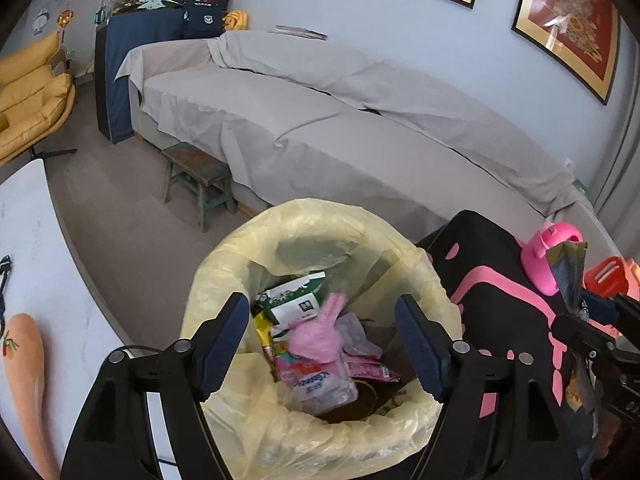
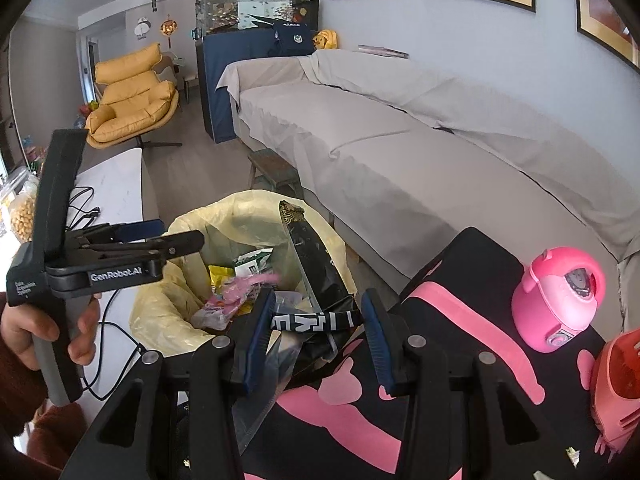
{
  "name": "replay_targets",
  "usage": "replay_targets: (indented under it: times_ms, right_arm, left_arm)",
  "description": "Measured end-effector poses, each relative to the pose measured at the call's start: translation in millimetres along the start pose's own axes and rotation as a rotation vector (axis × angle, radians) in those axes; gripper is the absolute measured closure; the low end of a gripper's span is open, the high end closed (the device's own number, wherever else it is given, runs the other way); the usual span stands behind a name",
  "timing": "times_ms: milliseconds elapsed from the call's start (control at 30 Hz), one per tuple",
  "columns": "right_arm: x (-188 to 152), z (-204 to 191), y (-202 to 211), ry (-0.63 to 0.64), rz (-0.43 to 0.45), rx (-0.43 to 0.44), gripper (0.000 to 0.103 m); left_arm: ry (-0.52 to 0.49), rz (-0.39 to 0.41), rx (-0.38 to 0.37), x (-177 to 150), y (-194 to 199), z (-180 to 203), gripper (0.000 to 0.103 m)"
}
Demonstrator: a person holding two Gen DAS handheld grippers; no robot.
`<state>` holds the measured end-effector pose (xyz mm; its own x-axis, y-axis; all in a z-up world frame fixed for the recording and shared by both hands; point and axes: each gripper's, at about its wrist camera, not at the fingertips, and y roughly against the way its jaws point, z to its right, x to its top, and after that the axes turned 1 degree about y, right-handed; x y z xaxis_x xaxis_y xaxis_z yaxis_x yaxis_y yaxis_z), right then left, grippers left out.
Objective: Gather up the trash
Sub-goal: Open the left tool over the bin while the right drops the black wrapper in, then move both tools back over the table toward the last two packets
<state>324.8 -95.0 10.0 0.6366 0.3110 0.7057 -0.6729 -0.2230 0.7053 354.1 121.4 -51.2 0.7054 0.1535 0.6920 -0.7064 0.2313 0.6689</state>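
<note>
While clamped across its bunched middle, treat the wrapper (image 2: pixel 308 248) as held: right tool (image 2: pixel 317 298) closed on it, pads pressing the crumpled band with white block lettering. Left tool (image 1: pixel 320 300) apart, nothing between the pads, hovering over the open bin (image 1: pixel 320 208).

Handling (judgement, not measured):
- Looks like thin film. Expect very light, floppy and crinkly, with no stiffness beyond the grip.
- Glossy face, so probably slippery. Grip where bunched, not on a flat end.
- Not fragile. Squeeze freely.
- Long free ends, so likely to snag on the rim or drape outside the liner (image 1: pixel 224 248). Clear the rim before letting go.

Appearance:
- Long and narrow, black, shiny.
- Patterned gold-ish patch at the far end.
- White characters across the pinched part.
- Clear or silvery film trailing below the pads.

Location:
- Between the right tool's pads, just beside the bin.
- Far end leaning up over the near side of the bin mouth. Cannot tell whether touching the yellow liner.
- Near end hanging over the black-and-pink cover (image 2: pixel 460 280) next to the bin.

Already in the bin: pink bag (image 1: pixel 316 340), green-and-white packet (image 1: pixel 292 300), yellow packet, clear plastic. Plenty of room left on top.
</note>
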Motion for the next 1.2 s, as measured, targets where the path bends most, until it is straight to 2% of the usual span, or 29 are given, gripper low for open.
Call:
replay_targets:
  times_ms: [167, 333, 467, 500, 633, 767, 933, 1067, 1200]
  right_arm:
    - [7.0, -1.8, -19.4, -0.022, -0.019, 0.048, 0.062]
    - [24.3, -17.2, -52.8, -0.029, -0.029, 0.105, 0.062]
    - [36.8, -32.7, -77.4, -0.025, -0.034, 0.145, 0.059]
    - [39.0, -35.6, -83.3, -0.029, -0.038, 0.147, 0.057]
    - [42.0, -41.5, -94.3, -0.025, -0.035, 0.136, 0.036]
    - [38.0, -35.3, -87.9, -0.026, -0.019, 0.116, 0.031]
    - [21.7, -15.5, -61.3, -0.027, 0.01, 0.045, 0.028]
    - [-2.4, 12.8, -23.9, -0.036, 0.057, -0.05, 0.023]
    - [-39.7, 45.7, 23.8, -0.067, 0.09, -0.142, 0.015]
  left_arm:
    - [0.091, 0.056, 0.054, 0.2, 24.3, -29.9, 0.02]
    - [0.113, 0.087, 0.173, -10.8, 45.0, -54.2, 0.019]
    - [0.15, 0.083, 0.196, -24.4, 57.8, -72.0, 0.017]
    - [0.161, 0.082, 0.196, -26.8, 60.4, -74.9, 0.017]
    - [0.187, 0.07, 0.199, -37.3, 70.6, -83.5, 0.016]
    - [0.18, 0.072, 0.223, -42.2, 72.4, -82.5, 0.016]
    - [0.162, 0.048, 0.192, -46.4, 67.9, -63.4, 0.016]
    - [0.103, 0.038, 0.154, -50.2, 65.5, -33.1, 0.016]
    - [0.047, 0.014, 0.063, -57.7, 61.7, 9.3, 0.016]
